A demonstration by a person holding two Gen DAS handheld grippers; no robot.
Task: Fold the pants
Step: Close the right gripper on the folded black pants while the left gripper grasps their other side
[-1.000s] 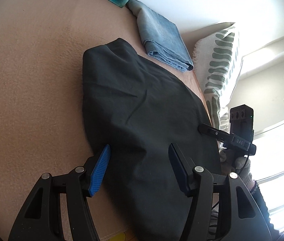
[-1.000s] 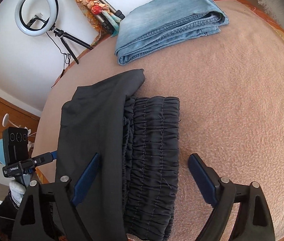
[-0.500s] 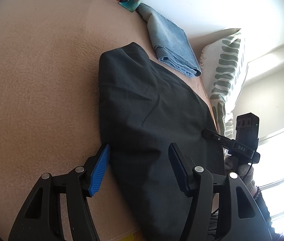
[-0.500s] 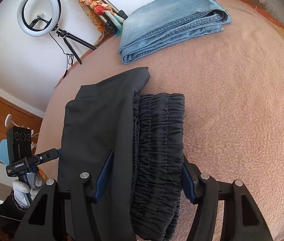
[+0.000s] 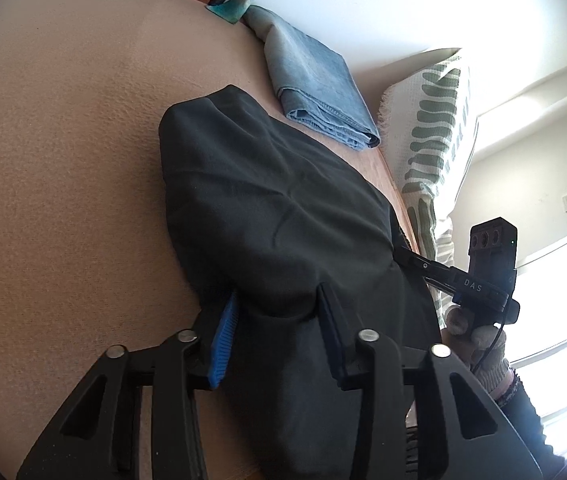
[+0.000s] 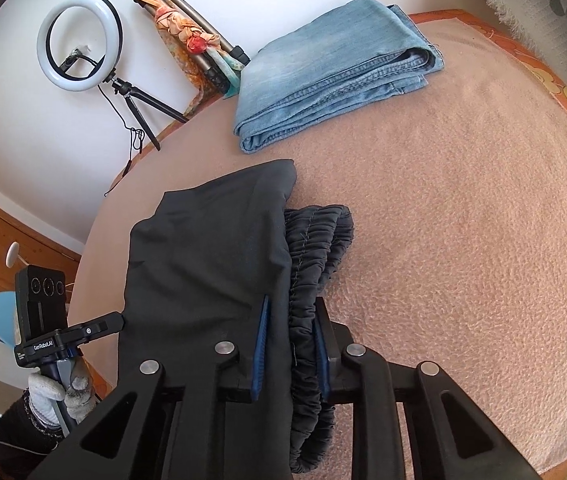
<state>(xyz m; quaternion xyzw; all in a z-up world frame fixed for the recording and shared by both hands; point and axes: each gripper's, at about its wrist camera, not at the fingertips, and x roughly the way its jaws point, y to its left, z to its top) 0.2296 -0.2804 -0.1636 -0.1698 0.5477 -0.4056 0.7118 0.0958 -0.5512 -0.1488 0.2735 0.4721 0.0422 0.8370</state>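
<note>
Black pants (image 5: 275, 200) lie folded on a pinkish bed cover (image 5: 63, 160). My left gripper (image 5: 279, 296) grips their near edge: its jaws are closing, and the blue pads pinch a bunched ridge of black cloth. In the right wrist view the same pants (image 6: 211, 248) show their gathered elastic waistband (image 6: 315, 240) beside a smooth folded layer. My right gripper (image 6: 291, 304) has its jaws closing on the near end of the waistband, with the pads pressed against the fabric on both sides.
Folded blue jeans (image 5: 315, 84) (image 6: 335, 68) lie at the far side of the bed. A green-patterned pillow (image 5: 435, 132) stands to the right. A ring light (image 6: 79, 42) and a tripod (image 6: 191, 40) stand by the wall. A gloved hand (image 6: 59, 400) holds the other tool.
Both grippers' jaws have narrowed from wide apart onto the black pants. The cloth now bunches up between the pads on each side. The hands have barely shifted.
</note>
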